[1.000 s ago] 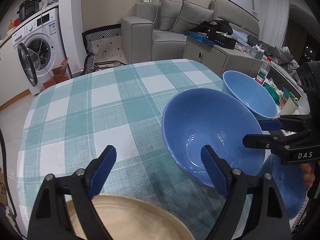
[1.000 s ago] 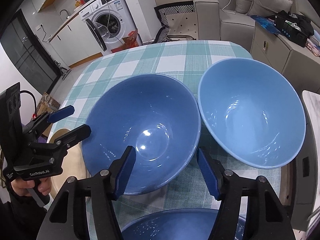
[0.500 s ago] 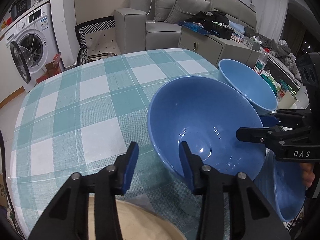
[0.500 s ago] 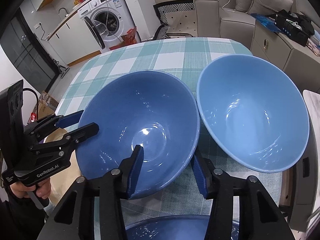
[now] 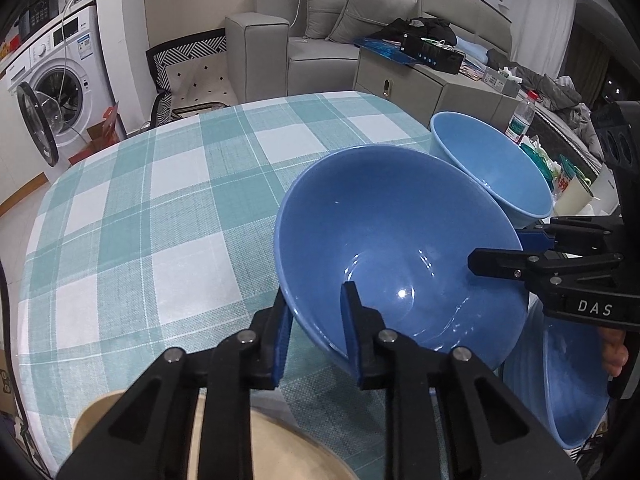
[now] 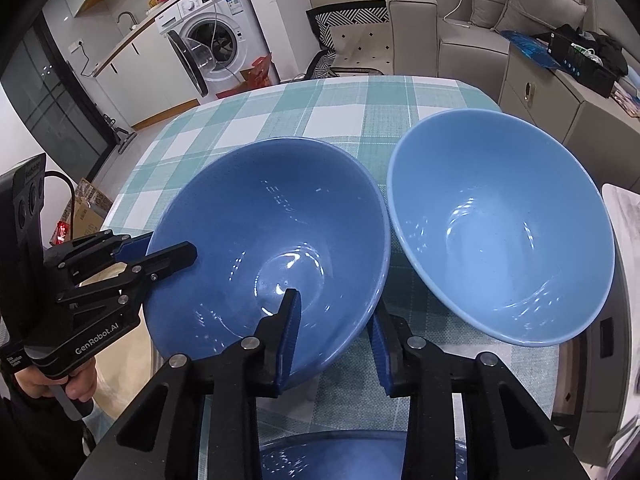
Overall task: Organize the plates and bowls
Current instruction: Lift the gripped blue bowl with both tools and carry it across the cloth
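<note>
While both grippers straddle its rim, the dark blue bowl [image 6: 264, 248] sits mid-table on the checked cloth [image 5: 160, 200], w/ the lighter blue bowl [image 6: 500, 232] just beside it, rims nearly touching. A third blue bowl [image 5: 576, 380] sits at the near edge, partly under the right gripper, and a tan plate [image 5: 280, 456] lies below the left gripper.

Left gripper [image 5: 316, 320]: jaws closing, one finger outside the wall, one inside, looks pinched on the rim already. Right gripper [image 6: 336, 332]: jaws also closing across the opposite bit of rim, but w/ a visible gap still on the outer side, so prob. not gripping yet.

Judging by the task, the step in hand is a two-handed pickup of the dark bowl, likely to nest it w/ another bowl. To do it well: let the right side finish clamping before any lift, keep both hands rising together so the bowl stays level, and lift straight up to clear the lighter bowl's rim. Glazed wall looks slick & sloped, so pads could slide up off the edge if the squeeze is light.
</note>
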The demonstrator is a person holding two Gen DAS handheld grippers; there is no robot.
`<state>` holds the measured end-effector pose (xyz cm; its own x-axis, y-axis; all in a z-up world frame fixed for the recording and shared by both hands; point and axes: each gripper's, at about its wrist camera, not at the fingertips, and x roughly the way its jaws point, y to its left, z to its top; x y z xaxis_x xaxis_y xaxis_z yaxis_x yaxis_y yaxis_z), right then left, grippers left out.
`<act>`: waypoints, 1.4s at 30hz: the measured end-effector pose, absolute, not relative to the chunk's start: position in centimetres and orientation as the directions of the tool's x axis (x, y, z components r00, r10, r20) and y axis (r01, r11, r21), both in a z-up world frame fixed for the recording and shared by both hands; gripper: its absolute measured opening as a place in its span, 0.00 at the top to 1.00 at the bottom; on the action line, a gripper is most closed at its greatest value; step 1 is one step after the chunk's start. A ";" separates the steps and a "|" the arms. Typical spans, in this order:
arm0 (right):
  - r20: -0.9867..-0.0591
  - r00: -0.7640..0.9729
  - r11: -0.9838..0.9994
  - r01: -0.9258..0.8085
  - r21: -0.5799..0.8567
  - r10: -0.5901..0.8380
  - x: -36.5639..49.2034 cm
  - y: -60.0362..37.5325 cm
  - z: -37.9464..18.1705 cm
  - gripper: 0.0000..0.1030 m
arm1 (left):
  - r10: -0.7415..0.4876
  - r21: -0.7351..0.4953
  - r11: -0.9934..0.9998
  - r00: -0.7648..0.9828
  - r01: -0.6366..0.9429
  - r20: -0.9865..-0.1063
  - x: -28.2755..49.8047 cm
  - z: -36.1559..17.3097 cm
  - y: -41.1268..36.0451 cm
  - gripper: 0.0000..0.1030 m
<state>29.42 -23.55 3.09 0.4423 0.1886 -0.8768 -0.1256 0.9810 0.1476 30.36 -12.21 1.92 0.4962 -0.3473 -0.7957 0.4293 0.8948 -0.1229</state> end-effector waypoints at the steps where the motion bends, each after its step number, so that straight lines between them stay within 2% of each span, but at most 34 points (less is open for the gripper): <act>1: -0.877 0.442 0.981 -0.126 0.145 0.186 29.4 -23.6 3.1 0.70 | -0.346 -0.122 0.895 0.497 0.428 -0.796 30.3 1.9 -12.2 0.79; 9: -0.879 0.441 0.983 -0.123 0.139 0.180 29.4 -23.6 3.2 0.73 | -0.340 -0.118 0.898 0.498 0.424 -0.798 30.2 2.1 -12.2 0.81; 42: -0.849 0.500 0.981 -0.161 0.105 0.173 26.4 -22.2 7.0 0.73 | -0.347 -0.096 0.900 0.566 0.425 -0.748 26.7 6.2 -10.4 0.81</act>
